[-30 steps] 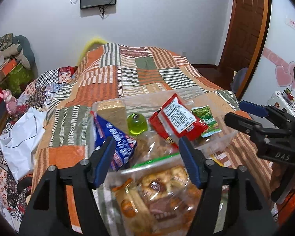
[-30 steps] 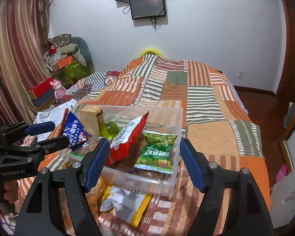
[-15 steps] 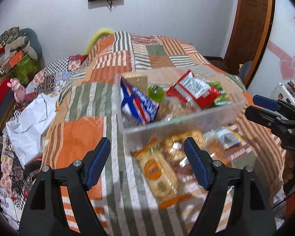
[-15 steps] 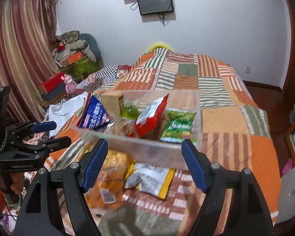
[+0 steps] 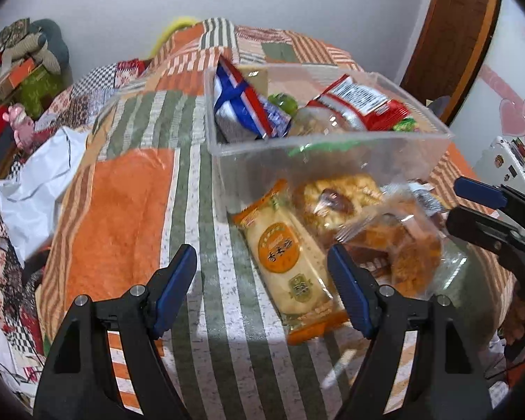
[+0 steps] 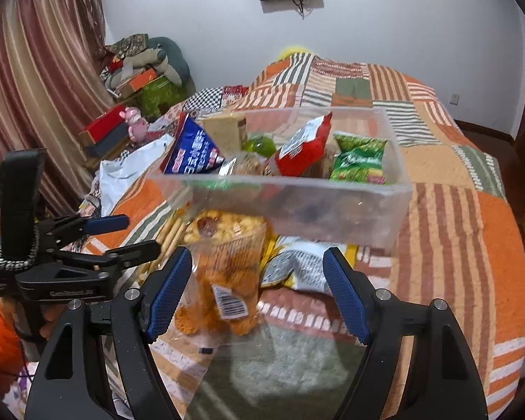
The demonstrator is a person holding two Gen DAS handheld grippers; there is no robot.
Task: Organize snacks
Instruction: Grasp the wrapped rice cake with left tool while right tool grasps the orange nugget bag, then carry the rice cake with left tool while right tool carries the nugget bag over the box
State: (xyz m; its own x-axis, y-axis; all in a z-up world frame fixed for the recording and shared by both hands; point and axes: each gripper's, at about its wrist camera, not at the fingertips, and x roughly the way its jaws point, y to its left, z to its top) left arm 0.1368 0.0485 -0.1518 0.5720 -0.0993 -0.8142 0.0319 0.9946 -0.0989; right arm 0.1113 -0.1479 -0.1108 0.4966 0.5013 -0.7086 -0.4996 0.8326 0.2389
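A clear plastic bin (image 5: 332, 154) sits on the patchwork bed, also in the right wrist view (image 6: 297, 203). It holds a blue bag (image 5: 241, 105), a red bag (image 5: 360, 105), a green bag (image 6: 360, 157) and a green jelly cup (image 5: 281, 103). In front of it lie an orange-labelled cracker pack (image 5: 290, 262), a clear bag of orange snacks (image 6: 227, 273) and a white-yellow packet (image 6: 297, 266). My left gripper (image 5: 262, 290) is open and empty, short of the cracker pack. My right gripper (image 6: 255, 294) is open and empty over the snack bag.
A white plastic bag (image 5: 35, 189) lies at the bed's left edge. Boxes and cushions (image 6: 140, 70) pile by the curtain. A wooden door (image 5: 451, 35) stands at the right. The quilt (image 6: 455, 245) stretches to the right of the bin.
Both grippers have pulled back from the bin and tilted down. The loose packs in front of the bin have come into fuller view. Both stay open.
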